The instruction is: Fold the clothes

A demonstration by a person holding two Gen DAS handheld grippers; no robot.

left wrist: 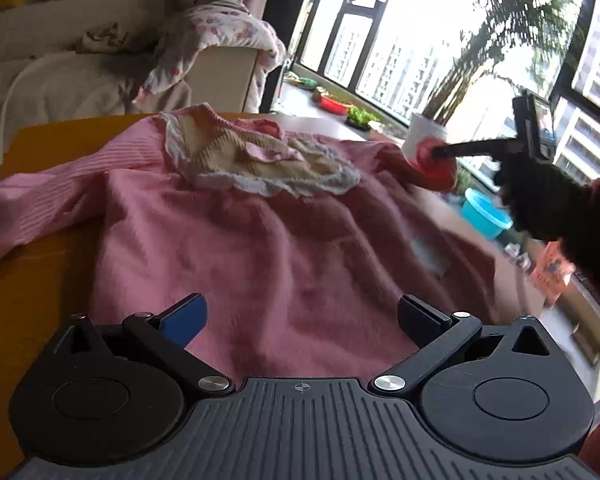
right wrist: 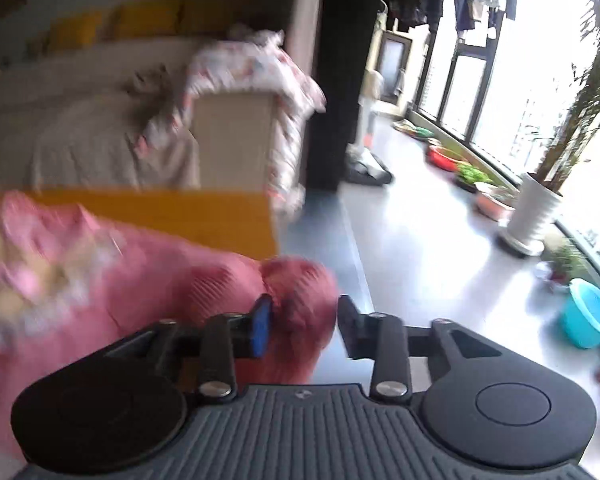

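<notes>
Nearest my left camera, the left gripper [left wrist: 300,322] hangs over the lower body of the pink sweater [left wrist: 260,240], jaws spread wide with nothing between them. The sweater lies spread flat on the yellow table [left wrist: 32,292], its cream lace-edged collar [left wrist: 268,164] toward the far side and one sleeve [left wrist: 40,208] trailing off to the left.

On my right camera, the right gripper [right wrist: 304,328] has the bunched cuff of the other sleeve [right wrist: 300,296] between its fingers at the table's right edge. The frame is smeared, so I can't be sure, but the blue pad [right wrist: 262,326] seems to touch the cloth while the other finger stands clear: a loose hold at best, not a clench.

Farther off are a sofa [left wrist: 80,76] with a flowered blanket [left wrist: 220,28], then a white plant pot [right wrist: 534,208], a blue basin [right wrist: 592,316] and tall windows [left wrist: 440,40].
</notes>
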